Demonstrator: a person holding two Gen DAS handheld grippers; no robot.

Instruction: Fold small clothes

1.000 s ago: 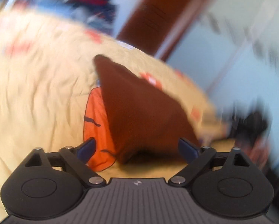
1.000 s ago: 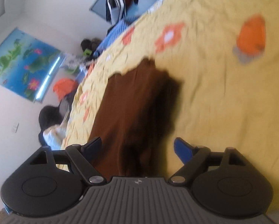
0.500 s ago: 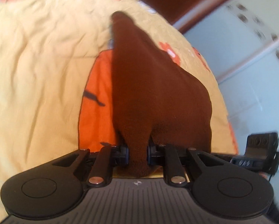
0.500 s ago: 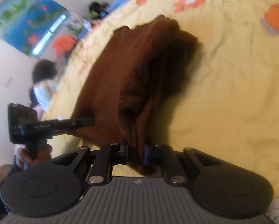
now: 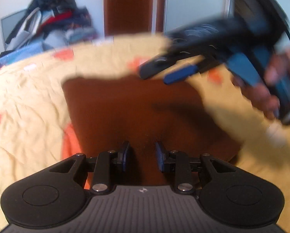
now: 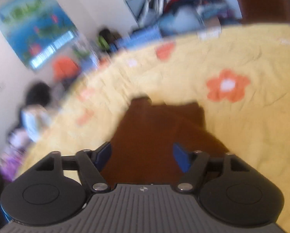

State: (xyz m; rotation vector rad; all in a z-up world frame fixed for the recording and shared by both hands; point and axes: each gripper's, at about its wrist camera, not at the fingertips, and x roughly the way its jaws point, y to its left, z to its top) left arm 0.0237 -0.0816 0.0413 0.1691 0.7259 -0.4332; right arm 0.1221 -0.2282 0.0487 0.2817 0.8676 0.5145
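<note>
The brown cloth lies flat on the yellow bed cover with orange flowers. It is folded into a shape close to a rectangle, with straight side edges and corners that show clearly. At its far end, in the right wrist view, several layers lie one on another.

White walls, a brown door, a blue poster, heaped clothes.

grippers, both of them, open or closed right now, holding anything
Left gripper: open, holding nothing, over the brown cloth.
Right gripper: open, holding nothing, also over the cloth.
</note>
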